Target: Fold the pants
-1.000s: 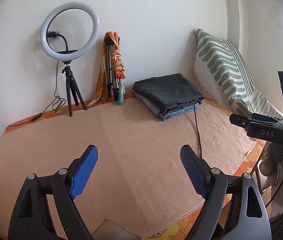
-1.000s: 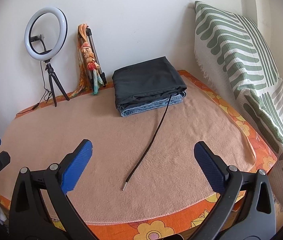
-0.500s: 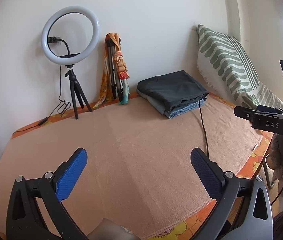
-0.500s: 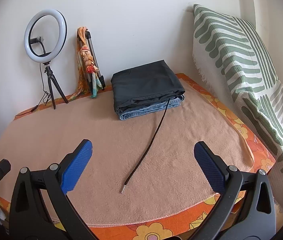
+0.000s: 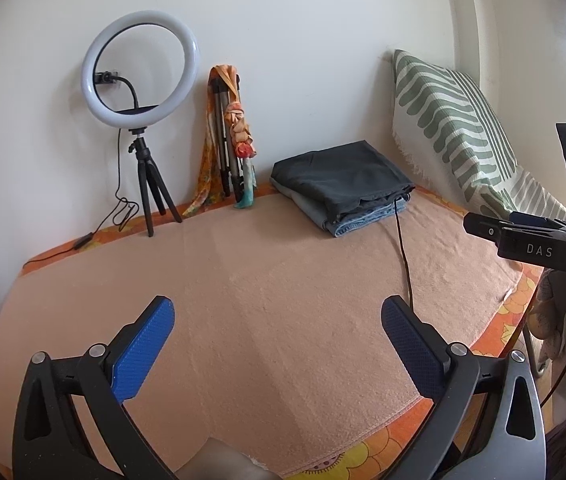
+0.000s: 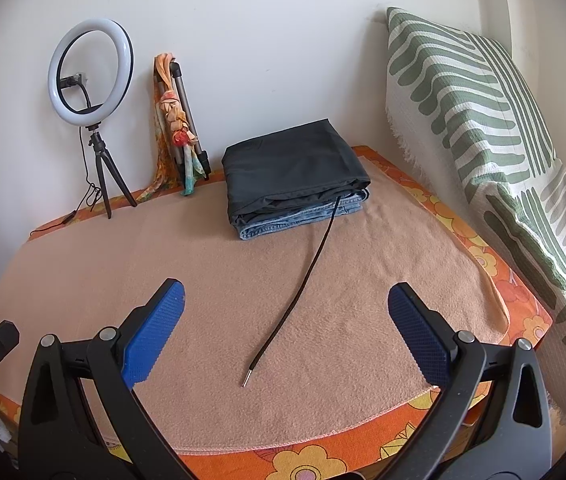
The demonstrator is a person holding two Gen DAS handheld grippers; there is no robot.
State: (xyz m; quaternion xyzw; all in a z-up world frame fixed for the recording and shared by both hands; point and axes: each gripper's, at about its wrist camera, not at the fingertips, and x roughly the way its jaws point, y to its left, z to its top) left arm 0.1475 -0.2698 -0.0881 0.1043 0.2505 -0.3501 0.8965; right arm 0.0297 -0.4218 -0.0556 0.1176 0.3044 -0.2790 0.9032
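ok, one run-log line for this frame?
left gripper: open, empty | right gripper: open, empty | dark pants: folded, atop folded jeans | drawstring: trailing over blanket

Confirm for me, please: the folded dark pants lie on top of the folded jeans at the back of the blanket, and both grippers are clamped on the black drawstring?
Not quite. The right wrist view shows the right gripper open, with the black drawstring lying loose on the blanket; the left gripper is open too. The dark pants do lie on the jeans.

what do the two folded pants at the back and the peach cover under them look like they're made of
Top pants: dark grey, smooth matte woven cloth, likely cotton or synthetic; no visible texture. Bottom pants: blue denim, with faded wash and stitched seams at the edges. Peach cover: soft fuzzy fleece or felt by its napped surface, with a stitched hem.
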